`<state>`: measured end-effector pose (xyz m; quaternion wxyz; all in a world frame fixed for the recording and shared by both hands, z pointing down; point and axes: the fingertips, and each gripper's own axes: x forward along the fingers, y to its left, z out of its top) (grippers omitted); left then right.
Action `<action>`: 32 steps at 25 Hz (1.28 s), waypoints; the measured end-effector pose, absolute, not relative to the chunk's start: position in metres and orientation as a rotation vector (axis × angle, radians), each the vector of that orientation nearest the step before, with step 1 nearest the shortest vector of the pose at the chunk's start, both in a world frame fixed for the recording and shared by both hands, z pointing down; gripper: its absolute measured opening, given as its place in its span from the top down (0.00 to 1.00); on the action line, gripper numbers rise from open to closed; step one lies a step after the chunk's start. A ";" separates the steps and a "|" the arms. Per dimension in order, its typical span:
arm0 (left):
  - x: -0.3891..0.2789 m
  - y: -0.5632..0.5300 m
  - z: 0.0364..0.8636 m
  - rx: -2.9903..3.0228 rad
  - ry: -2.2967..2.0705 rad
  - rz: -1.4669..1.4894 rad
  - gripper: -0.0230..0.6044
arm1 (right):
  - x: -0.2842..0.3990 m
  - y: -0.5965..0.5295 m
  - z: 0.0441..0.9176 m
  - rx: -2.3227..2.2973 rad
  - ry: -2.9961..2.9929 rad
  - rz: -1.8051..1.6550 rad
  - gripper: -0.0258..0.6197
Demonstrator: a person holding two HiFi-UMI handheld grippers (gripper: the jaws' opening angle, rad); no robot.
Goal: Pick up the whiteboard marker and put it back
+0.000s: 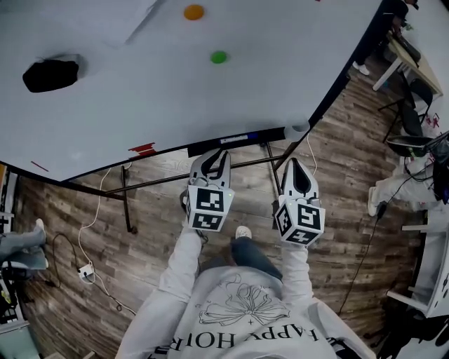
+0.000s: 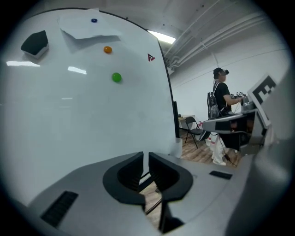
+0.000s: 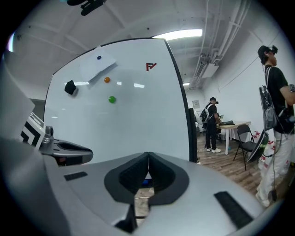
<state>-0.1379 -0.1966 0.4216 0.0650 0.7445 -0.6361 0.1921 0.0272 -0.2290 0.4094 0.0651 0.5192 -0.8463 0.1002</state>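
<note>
Along the lower ledge of the whiteboard [image 1: 210, 91] lies the whiteboard marker [image 1: 245, 137], just ahead of both my grippers and touched by neither. On my left gripper [image 1: 215, 160] the fingers are drawn together to a thin slit, with nothing between them. On my right gripper [image 1: 299, 168] the fingers meet at their tips, empty too. Higher on the board sit 2 dots: a green magnet [image 1: 219, 57] and an orange magnet [image 1: 193, 12].
</note>
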 end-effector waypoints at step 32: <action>-0.090 -0.342 0.580 2.331 -1.249 1.338 0.79 | 0.043 -0.315 0.488 1.654 -2.321 0.486 0.96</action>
